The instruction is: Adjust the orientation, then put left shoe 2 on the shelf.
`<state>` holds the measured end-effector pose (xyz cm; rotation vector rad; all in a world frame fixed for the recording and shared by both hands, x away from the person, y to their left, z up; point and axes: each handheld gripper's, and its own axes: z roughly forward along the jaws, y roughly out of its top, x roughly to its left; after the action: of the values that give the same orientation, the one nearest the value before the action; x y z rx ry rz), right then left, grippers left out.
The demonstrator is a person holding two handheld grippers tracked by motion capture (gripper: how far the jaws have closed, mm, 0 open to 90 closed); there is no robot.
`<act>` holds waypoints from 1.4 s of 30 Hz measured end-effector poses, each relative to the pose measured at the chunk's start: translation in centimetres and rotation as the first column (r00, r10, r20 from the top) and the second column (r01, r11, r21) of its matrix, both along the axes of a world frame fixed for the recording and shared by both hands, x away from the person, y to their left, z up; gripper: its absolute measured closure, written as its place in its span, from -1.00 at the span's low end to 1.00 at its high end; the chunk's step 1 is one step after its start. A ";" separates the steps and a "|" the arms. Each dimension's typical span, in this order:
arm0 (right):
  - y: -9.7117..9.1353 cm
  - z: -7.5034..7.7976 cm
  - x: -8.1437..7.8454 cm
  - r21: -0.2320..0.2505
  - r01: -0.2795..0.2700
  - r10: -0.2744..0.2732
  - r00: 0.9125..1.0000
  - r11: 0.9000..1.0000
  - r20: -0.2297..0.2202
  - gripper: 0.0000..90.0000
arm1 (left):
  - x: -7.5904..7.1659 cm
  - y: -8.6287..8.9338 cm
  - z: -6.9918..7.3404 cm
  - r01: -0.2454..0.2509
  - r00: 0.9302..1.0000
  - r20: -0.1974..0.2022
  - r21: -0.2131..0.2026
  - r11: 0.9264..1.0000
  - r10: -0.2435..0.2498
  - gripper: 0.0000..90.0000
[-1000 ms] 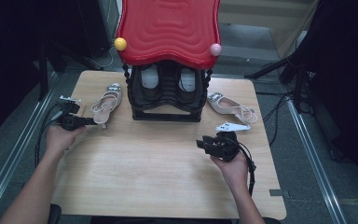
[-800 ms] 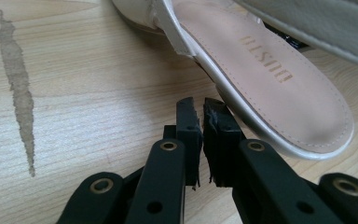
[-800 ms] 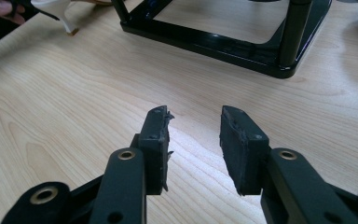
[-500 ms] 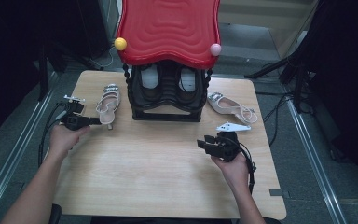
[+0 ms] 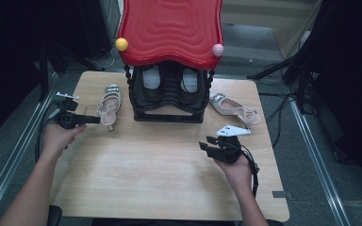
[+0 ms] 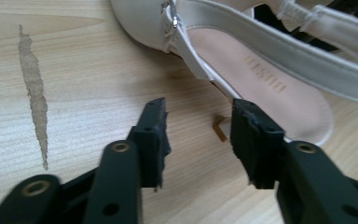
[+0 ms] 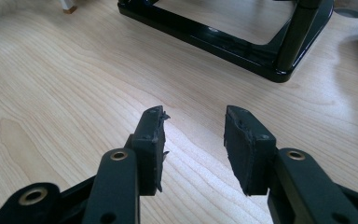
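Your left tongs (image 6: 196, 135) have just opened off the left sandal (image 5: 107, 104), now free on the table (image 5: 169, 174); right tongs (image 7: 193, 147) apart, empty, rack (image 5: 167, 101) loading next probably.

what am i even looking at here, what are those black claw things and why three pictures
A person sits at a wooden table with a hand-held two-jaw gripper in each hand. The high view looks down from above; the other two come from cameras riding on each gripper.

On the table stands a black shoe rack with a red top, and a pale sandal on each side of it. The left gripper has just opened its jaws by the left sandal, holding nothing. The right gripper is open over bare wood.
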<state>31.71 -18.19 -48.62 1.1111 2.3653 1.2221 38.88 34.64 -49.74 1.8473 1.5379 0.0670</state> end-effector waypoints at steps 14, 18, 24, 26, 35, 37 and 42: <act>0.0 0.0 0.1 -0.004 0.023 -0.023 1.000 1.000 -0.022 0.26 | 0.4 0.7 1.2 -0.021 1.000 0.000 -0.012 1.000 0.021 0.09; 0.1 0.0 0.2 -0.014 0.024 -0.024 1.000 1.000 -0.019 0.25 | 1.0 0.8 1.7 -0.028 1.000 -0.001 -0.010 1.000 0.028 0.09; 0.1 0.0 0.2 -0.018 0.026 -0.026 1.000 0.999 -0.016 0.25 | 1.9 1.1 2.4 -0.029 1.000 -0.010 0.016 0.999 0.029 0.10; 0.1 0.0 0.1 -0.019 0.031 -0.031 0.999 0.999 -0.017 0.25 | 2.3 1.4 2.7 -0.032 0.999 -0.009 0.018 0.999 0.032 0.10; 0.0 0.0 0.1 -0.023 0.038 -0.038 0.999 0.999 -0.019 0.24 | 3.9 1.2 3.9 -0.046 0.999 -0.022 0.039 0.998 0.047 0.09; 0.0 -0.1 0.2 -0.027 0.038 -0.038 0.999 0.999 -0.022 0.24 | 4.2 0.8 4.2 -0.048 0.999 -0.014 0.041 0.998 0.049 0.09; 0.1 -0.1 0.1 -0.035 0.041 -0.042 0.999 0.999 -0.019 0.23 | 5.0 -0.2 4.3 -0.058 0.998 -0.016 0.045 0.997 0.058 0.07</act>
<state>31.86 -18.13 -48.70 1.1605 2.3566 1.1566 43.89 34.49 -45.42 1.8421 1.6137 0.1137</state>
